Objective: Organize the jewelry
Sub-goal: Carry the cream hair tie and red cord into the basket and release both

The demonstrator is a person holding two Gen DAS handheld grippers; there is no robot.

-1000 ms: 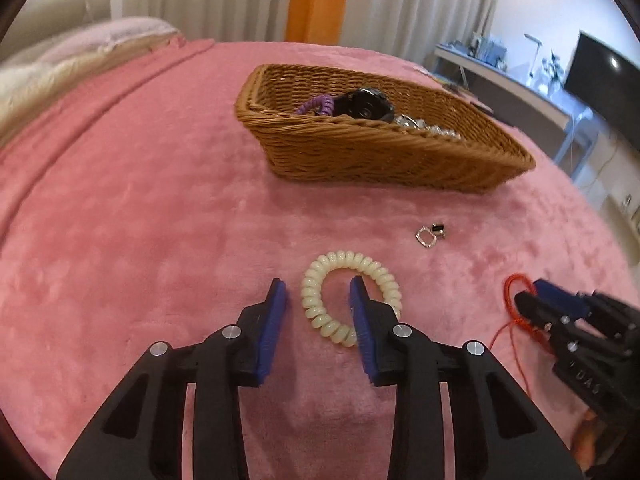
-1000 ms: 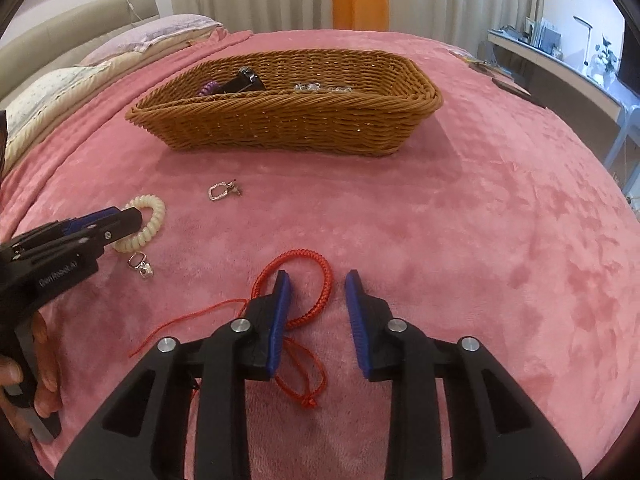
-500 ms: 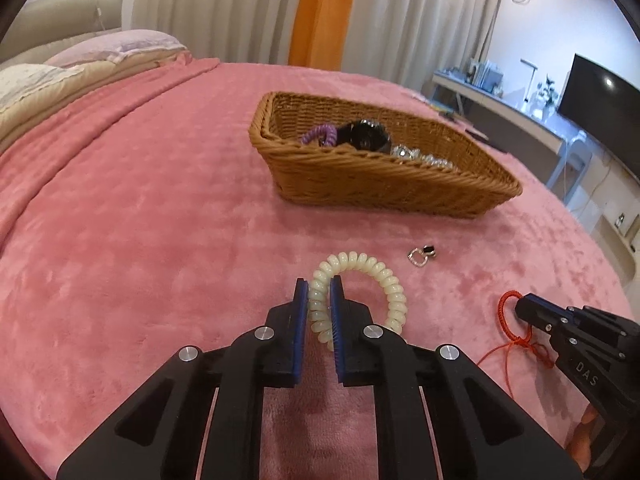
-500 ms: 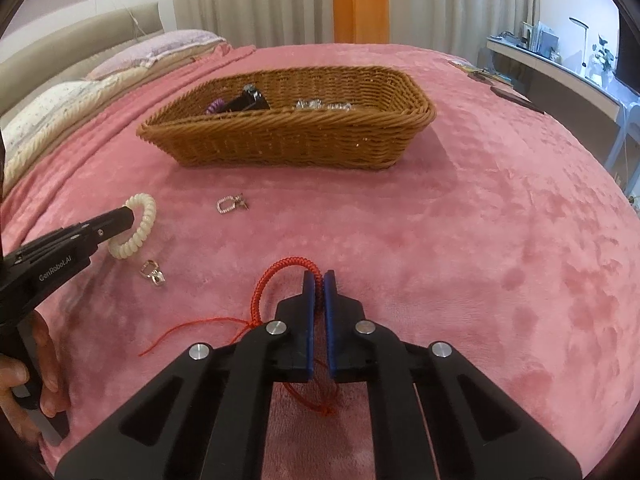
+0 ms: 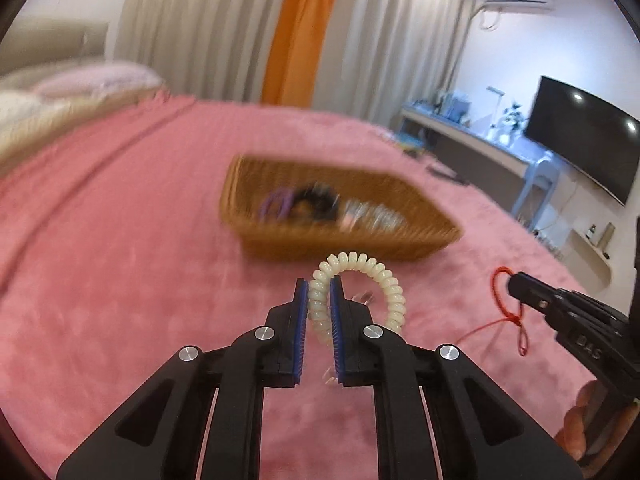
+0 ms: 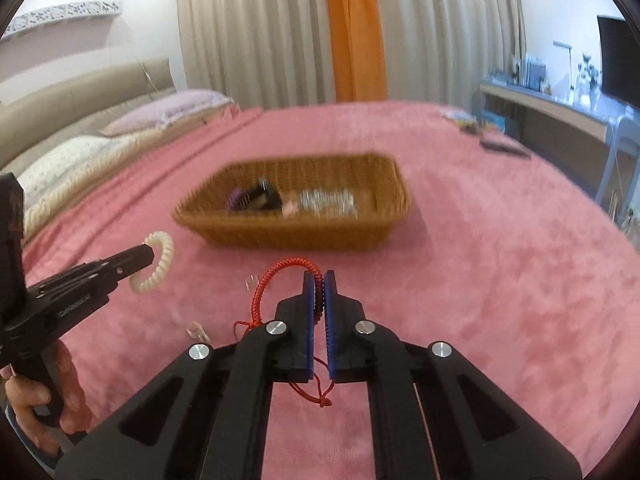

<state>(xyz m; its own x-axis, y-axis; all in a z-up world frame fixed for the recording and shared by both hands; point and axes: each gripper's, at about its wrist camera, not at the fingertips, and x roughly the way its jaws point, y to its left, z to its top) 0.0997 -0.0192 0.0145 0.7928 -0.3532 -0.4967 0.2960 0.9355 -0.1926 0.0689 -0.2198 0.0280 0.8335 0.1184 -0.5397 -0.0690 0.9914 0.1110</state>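
My left tongs (image 5: 319, 292) were clamped on the cream spiral coil bracelet (image 5: 362, 288), which hung clear above the pink plush bed cover (image 5: 120, 280). My right tongs (image 6: 319, 286) were pinched on the red braided cord bracelet (image 6: 280, 276), its loose tails dangling under the blue pads (image 6: 307, 320). The woven wicker basket (image 6: 296, 236) sat further toward the bed's middle, blurred, with a purple coil, a dark item and something silvery inside. Two small clear pieces (image 6: 198, 330) lay on the cover nearer me. A hand (image 6: 60, 392) gripped the left handle.
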